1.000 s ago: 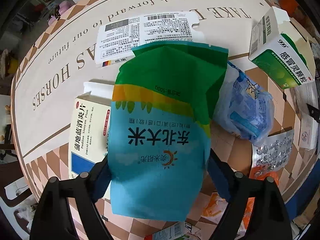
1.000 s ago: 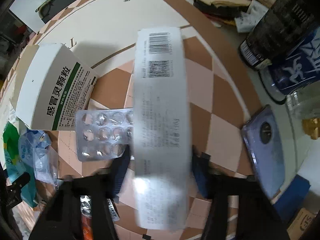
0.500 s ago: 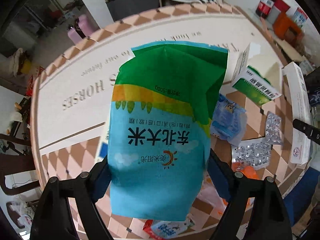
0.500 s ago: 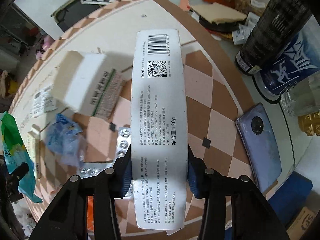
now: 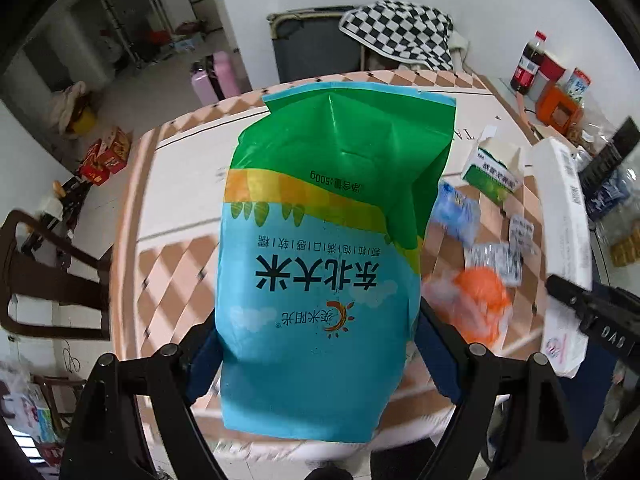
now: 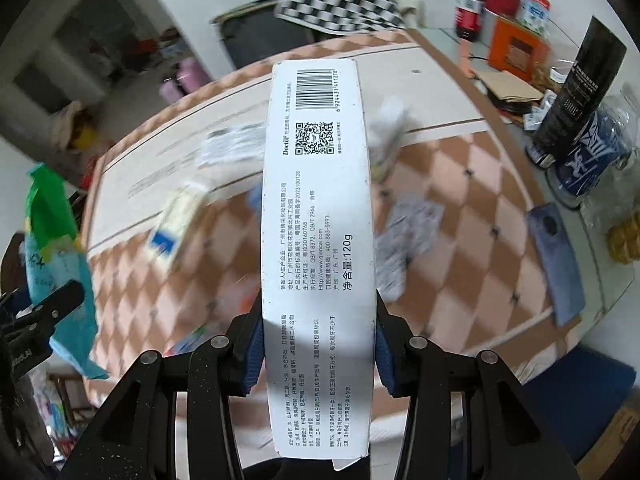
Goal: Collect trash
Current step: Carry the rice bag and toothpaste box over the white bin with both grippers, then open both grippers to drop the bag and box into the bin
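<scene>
Trash is already in both grippers, lifted clear of the table. A flat blue-and-green plastic rice bag sits between the wide-spread pads of the left gripper, gripped across its lower end, so its long axis runs straight out along the fingers and away from the camera. A long white cardboard toothpaste box, printed with a barcode and small text, is pinched across its narrow width near one end by the right gripper, jaws about half closed; its long axis also runs forward along the fingers. In the left wrist view the same box appears at the right edge, so the two loads hang side by side and apart.

Below them is the round table with a tan-and-cream checkered cloth. Litter remaining on it includes a green-and-white medicine carton, a crumpled blue plastic wrapper, silver blister packs and an orange wrapper, all lying on the side nearer the right gripper. A dark phone lies near the table's right edge.

No bin shows in either view, so which way the loads must go I cannot tell; each item would drop end-first.
</scene>
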`<state>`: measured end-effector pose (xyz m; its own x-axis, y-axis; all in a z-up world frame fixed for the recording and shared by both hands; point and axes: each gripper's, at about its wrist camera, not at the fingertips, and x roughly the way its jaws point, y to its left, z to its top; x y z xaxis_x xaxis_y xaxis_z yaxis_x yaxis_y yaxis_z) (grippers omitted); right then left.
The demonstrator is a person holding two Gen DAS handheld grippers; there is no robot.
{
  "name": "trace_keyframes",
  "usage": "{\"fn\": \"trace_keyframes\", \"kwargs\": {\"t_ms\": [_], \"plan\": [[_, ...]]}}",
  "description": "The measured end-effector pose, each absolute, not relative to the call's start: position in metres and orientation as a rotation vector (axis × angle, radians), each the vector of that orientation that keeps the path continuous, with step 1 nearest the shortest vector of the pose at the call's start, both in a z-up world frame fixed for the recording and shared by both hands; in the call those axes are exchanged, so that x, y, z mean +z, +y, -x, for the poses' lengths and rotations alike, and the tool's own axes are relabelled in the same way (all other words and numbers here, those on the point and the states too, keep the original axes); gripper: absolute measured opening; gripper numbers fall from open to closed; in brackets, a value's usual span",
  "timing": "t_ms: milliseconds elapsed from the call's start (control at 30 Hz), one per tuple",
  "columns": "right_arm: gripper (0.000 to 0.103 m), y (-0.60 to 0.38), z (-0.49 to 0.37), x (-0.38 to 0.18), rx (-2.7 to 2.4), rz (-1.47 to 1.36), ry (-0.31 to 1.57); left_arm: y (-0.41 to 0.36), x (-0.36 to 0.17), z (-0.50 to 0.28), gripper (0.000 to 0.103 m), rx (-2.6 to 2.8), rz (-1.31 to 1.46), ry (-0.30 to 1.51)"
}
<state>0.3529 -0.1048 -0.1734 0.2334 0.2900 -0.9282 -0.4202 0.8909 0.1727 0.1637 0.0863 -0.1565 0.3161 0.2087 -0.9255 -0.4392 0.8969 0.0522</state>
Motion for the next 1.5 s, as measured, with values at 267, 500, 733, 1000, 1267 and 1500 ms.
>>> {"fn": "trace_keyframes", "kwargs": {"t_ms": [267,500,733,1000,1267,1500], "plan": [[0.047,-0.085,-0.174,-0.189,0.58,0.157,1.276,0.091,-0.176,-0.015,0.085,0.443,0.292,1.207],[0.047,-0.081,-0.019,-0.26,0.626,0.235,1.458,0.083,-0.247,0.1,0.085,0.437,0.38,1.373],[0.047,-0.09,0.07,-0.364,0.643,0.318,1.655,0.072,-0.351,0.161,0.085,0.438,0.496,1.547],[0.047,-0.078,0.09,-0.519,0.654,0.37,1.804,0.092,-0.522,0.16,0.085,0.396,0.616,1.672],[0.048,-0.043,0.088,-0.676,0.659,0.423,1.949,0.11,-0.676,0.138,0.093,0.313,0.793,1.759],[0.052,-0.028,0.081,-0.756,0.638,0.485,2.008,0.119,-0.711,0.139,0.098,0.335,0.776,1.751]]}}
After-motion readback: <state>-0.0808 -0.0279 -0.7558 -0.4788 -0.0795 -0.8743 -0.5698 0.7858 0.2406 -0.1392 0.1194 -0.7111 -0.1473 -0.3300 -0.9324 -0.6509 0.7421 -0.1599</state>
